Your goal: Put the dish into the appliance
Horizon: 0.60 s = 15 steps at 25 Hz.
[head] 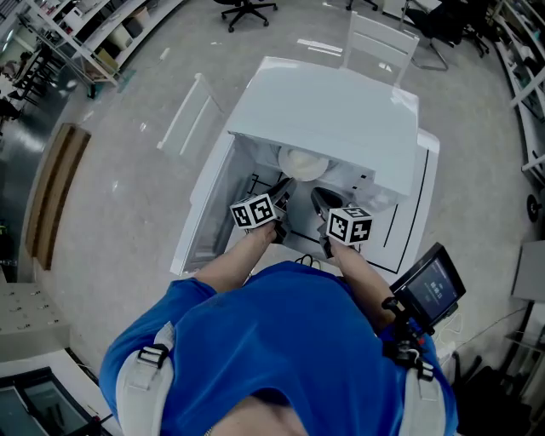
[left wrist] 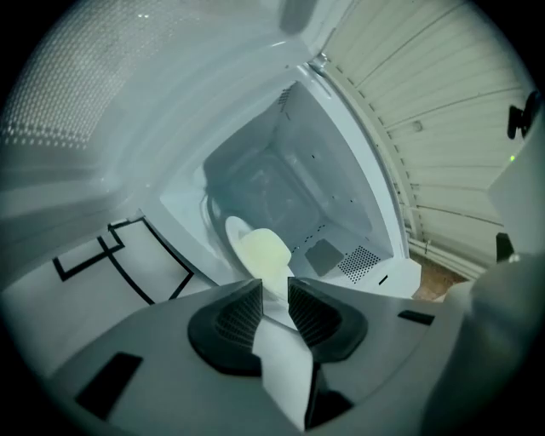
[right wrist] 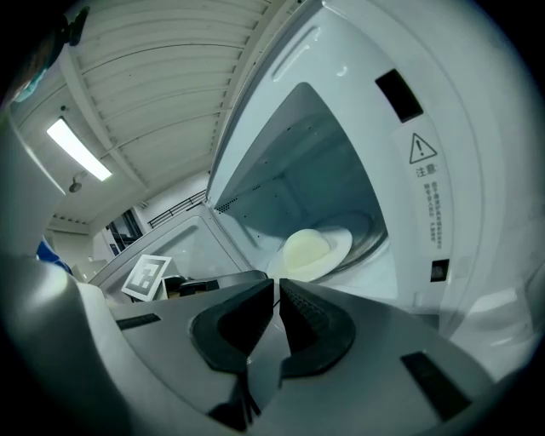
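Snag risk: dish (head: 302, 162) inside microwave (head: 341, 111).
Left tongs (left wrist: 272, 298) narrow, at the dish rim; right tongs (right wrist: 278, 300) closed, empty. A careless withdrawal could drag the dish.

"What stands round the worktop (head: 428, 183)?"

"A pale grey floor (head: 128, 196). There's a black office chair (head: 247, 10) at the top edge, a white chair (head: 379, 38) just behind, and shelving (head: 85, 34) at the upper left."

"And that brown strip on the left?"

"A wooden board (head: 53, 192), perhaps a bench; it's hard to tell. A dark screen (head: 430, 285) is on the right. Black tape lines (left wrist: 164, 249) mark the worktop."
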### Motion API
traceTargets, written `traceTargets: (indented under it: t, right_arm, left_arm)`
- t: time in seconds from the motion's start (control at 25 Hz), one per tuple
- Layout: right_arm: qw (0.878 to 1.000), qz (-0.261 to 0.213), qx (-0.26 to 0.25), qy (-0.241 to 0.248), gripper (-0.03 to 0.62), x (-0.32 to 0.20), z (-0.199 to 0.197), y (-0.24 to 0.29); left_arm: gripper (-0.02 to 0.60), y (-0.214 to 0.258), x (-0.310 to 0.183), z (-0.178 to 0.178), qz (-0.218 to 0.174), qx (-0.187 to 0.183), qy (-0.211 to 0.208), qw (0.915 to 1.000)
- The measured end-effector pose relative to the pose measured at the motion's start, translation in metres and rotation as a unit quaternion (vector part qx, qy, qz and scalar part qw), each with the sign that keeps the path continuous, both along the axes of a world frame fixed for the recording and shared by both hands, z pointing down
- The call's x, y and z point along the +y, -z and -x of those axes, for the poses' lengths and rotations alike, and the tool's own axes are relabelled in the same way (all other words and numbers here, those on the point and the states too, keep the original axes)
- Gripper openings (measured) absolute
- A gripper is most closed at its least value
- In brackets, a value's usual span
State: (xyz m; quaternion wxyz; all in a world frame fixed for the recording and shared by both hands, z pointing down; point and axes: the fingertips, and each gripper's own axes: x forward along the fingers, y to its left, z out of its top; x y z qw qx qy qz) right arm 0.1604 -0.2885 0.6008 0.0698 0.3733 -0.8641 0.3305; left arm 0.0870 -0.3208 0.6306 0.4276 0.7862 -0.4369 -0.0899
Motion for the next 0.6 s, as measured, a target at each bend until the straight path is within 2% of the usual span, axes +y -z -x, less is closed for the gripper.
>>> traceTargets:
  t: [0.12,0.24,0.4,0.6]
  right_arm:
    - [1.0,-0.007,0.014,0.01,0.002,-0.005,0.005,-0.004]
    - [0.999,-0.015,0.029,0.021,0.003,-0.006,0.011,-0.007]
    - [0.998,-0.026,0.047,0.031,0.003,-0.006,0.016,-0.007]
    - [0.994,-0.05,0.08,0.048,0.003,-0.011,0.023,-0.005]
  left_arm:
    - [0.091,-0.001,0.002,-0.002,-0.007,-0.036,-0.013,0.9992]
    - [0.015,0.002,0.008,-0.003,-0.013,-0.056,-0.023,0.9981]
    - [0.006,0.007,0.016,0.0,-0.02,-0.083,-0.029,0.9959]
    - [0.006,0.012,0.022,0.007,-0.023,-0.094,-0.023,0.995]
